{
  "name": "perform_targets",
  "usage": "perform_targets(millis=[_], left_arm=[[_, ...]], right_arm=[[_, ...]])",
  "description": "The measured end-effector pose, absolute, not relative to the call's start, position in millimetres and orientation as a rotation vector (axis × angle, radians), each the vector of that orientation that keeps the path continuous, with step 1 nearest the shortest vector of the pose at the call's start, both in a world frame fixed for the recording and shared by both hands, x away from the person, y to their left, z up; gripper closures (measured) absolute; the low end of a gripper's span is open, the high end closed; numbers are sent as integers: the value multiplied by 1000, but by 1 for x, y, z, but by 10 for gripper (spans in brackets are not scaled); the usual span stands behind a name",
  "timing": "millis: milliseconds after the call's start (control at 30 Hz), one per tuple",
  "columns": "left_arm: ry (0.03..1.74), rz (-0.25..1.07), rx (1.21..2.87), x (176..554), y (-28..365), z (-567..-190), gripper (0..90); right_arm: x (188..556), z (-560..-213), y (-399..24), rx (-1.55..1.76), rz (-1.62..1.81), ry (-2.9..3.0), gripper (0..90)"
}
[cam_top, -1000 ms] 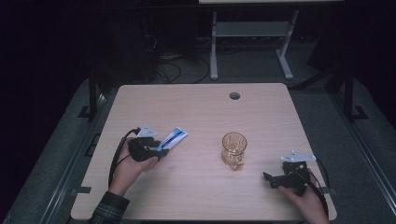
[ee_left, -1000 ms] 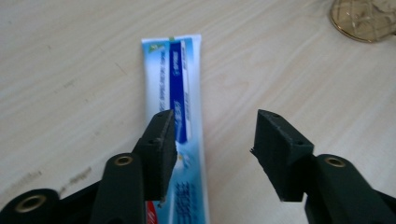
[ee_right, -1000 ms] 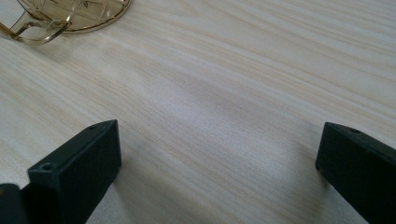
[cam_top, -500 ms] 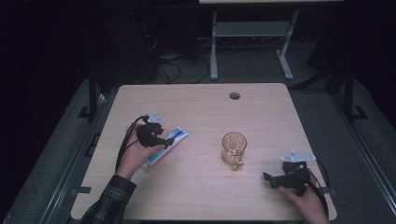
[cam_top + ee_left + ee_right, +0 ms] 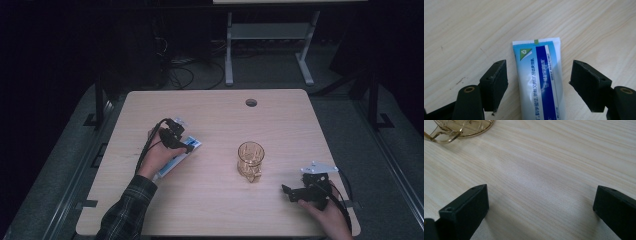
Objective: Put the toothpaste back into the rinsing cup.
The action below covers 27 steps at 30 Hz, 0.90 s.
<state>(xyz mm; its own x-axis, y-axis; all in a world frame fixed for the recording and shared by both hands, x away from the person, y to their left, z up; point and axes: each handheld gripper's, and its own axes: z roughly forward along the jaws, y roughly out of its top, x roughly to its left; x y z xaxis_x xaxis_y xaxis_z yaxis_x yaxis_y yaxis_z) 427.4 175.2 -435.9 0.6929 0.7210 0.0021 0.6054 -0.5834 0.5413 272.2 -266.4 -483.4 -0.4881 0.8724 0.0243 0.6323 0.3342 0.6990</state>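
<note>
From above, the left gripper hovers over the toothpaste tube lying flat on the table, while its own camera shows jaws just opened, straddling the tube without touching (the right gripper rests wide open near the amber glass mug).

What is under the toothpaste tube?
The tube lies flat on the bare wooden table. Nothing else shows around its edges; the spot directly beneath it is covered.

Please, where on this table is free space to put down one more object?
The far half of the light wooden table, around its round hole, is bare, also the near middle strip. The blue-white toothpaste tube and the amber glass mug crowd the middle.
</note>
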Motion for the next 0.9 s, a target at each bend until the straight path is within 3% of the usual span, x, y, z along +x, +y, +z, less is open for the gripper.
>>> perform_targets(millis=[400, 533, 900], left_arm=[[1032, 298, 2474, 432, 170, -451, 270], [1034, 275, 2464, 432, 171, -450, 373], [1045, 242, 2516, 431, 166, -444, 544]], right_arm=[[272, -483, -266, 1333, 935, 2249, 0], [272, -483, -266, 1333, 935, 2249, 0], [272, -483, -266, 1333, 936, 2249, 0]])
